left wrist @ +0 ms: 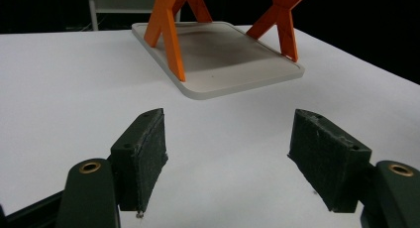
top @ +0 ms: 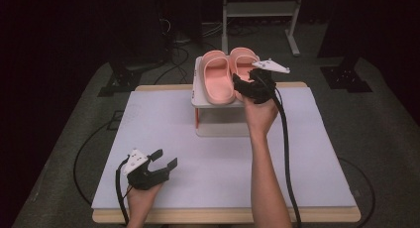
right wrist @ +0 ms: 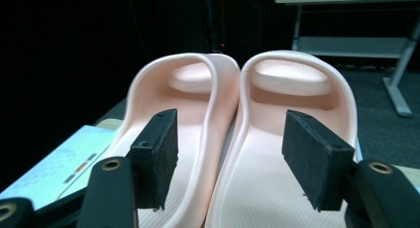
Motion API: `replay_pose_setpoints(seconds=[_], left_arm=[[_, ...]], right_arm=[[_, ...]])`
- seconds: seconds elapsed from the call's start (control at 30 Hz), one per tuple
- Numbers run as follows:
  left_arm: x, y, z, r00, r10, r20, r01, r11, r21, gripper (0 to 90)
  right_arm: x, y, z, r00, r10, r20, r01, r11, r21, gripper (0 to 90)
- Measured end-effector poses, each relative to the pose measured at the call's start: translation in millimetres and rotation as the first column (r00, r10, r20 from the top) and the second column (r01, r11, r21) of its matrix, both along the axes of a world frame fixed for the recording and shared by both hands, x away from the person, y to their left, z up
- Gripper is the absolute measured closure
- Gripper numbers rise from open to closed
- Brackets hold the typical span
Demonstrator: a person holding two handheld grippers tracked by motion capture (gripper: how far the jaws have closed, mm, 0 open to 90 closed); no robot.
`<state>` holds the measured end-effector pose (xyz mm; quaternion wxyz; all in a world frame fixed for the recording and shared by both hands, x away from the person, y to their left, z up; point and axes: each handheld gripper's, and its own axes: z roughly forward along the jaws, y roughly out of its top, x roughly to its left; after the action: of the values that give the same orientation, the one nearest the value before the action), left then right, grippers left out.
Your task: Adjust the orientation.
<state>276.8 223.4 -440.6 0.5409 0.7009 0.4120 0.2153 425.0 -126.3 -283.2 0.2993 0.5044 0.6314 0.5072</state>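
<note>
- Slippers [top: 227, 74], pink, side by side on a small white stand [top: 198, 91] with orange legs, at the far middle of the bench [top: 208, 153].
- Right tongs [top: 246, 87] open, at the heel of the right slipper.
- Left tongs [top: 165, 158] open, empty, low over the near left of the white bench top.
- Grey floor with cables, dark room, a white frame [top: 260, 12] behind.

A wooden table [top: 317, 215] is covered with a white mat [top: 208, 153]. On the mat, at the far middle, stands a small white rack [top: 199, 96] with orange legs [left wrist: 168, 34]. On its top shelf lie 2 pink slippers [top: 218, 77], side by side, touching.
</note>
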Motion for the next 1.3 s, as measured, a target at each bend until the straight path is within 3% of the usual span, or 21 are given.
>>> replay_pose_setpoints(seconds=[0.43, 0.9, 1.3], left_arm=[[0.0, 0.4, -2.5, 1.0000, 0.008, -0.002, -0.008, 0.9999, 0.012, 28.8], [1.1, 0.0, -4.2, 0.9999, 0.009, -0.006, -0.009, 0.9998, 0.018, 27.8], [1.8, -1.6, -5.4, 0.9999, 0.003, -0.011, -0.002, 0.9998, 0.018, 27.3]], right_arm=[[-23.3, -30.5, -14.9, 0.9993, 0.033, -0.020, -0.033, 0.999, -0.013, 35.9], [-49.2, -75.8, -27.4, 0.9989, 0.046, -0.014, -0.045, 0.998, 0.049, 34.4], [-63.4, -99.6, -43.0, 0.9988, 0.030, -0.038, -0.028, 0.999, 0.047, 33.2]])
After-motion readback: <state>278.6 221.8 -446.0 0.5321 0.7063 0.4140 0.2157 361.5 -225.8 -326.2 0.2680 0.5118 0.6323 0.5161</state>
